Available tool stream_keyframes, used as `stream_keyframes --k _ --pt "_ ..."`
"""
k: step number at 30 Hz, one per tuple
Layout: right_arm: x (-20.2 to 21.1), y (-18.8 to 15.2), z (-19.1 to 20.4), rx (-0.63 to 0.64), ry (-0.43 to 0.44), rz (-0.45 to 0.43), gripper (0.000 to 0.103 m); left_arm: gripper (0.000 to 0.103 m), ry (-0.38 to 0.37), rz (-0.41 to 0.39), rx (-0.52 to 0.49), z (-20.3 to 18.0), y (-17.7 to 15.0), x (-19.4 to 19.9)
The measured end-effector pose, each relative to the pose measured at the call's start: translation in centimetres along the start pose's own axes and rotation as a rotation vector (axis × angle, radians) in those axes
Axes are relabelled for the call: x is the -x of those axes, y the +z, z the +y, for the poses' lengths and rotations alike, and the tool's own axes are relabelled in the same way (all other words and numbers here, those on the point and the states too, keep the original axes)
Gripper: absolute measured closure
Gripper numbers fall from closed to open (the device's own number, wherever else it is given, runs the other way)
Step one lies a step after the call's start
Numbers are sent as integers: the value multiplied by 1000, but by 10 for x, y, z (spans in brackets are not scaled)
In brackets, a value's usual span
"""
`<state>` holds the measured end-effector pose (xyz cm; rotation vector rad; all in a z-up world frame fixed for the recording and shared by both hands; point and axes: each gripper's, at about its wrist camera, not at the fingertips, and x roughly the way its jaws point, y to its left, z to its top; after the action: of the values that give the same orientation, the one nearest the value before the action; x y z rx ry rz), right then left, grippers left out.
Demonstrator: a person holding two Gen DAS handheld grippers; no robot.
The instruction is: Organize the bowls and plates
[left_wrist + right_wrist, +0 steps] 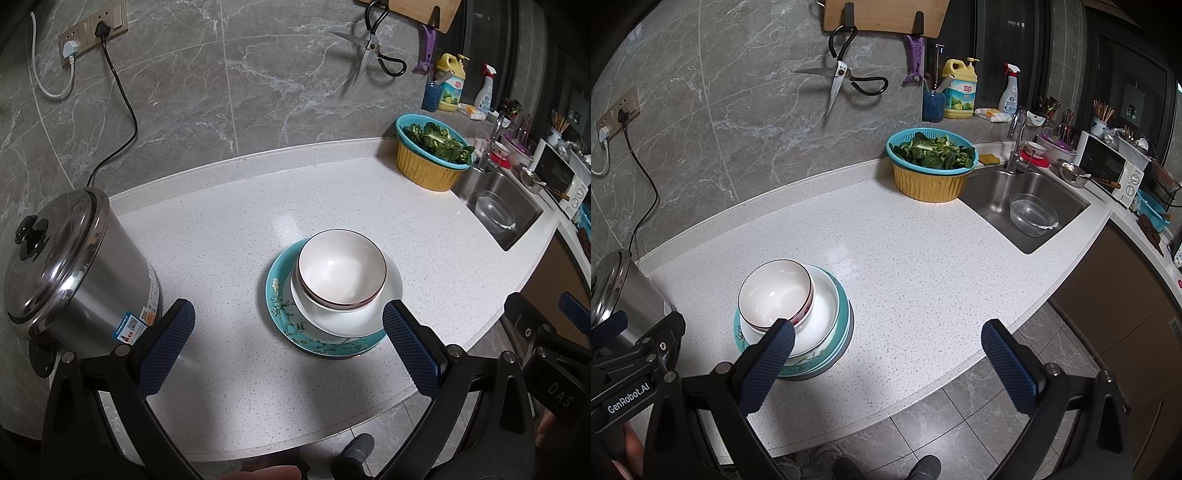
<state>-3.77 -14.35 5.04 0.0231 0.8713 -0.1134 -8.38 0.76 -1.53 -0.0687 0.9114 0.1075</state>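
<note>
A stack stands on the white counter: a teal flowered plate at the bottom, a white plate on it, and white bowls with dark rims nested on top. The stack also shows in the right wrist view, with the teal plate, white plate and bowls. My left gripper is open and empty, held above the counter just short of the stack. My right gripper is open and empty, to the right of the stack, its left finger overlapping the stack's near edge in view.
A steel pot with lid stands at the left, its cord running to a wall socket. A yellow and teal basket of greens stands by the sink, which holds a clear bowl. The counter's front edge is close below.
</note>
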Motion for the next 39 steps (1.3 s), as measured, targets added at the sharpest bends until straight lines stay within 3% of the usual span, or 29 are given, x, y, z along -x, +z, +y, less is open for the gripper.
stream_keyframes --k 39 --pt "-1 1 -1 0 1 4 0 0 -7 11 -6 -3 3 -8"
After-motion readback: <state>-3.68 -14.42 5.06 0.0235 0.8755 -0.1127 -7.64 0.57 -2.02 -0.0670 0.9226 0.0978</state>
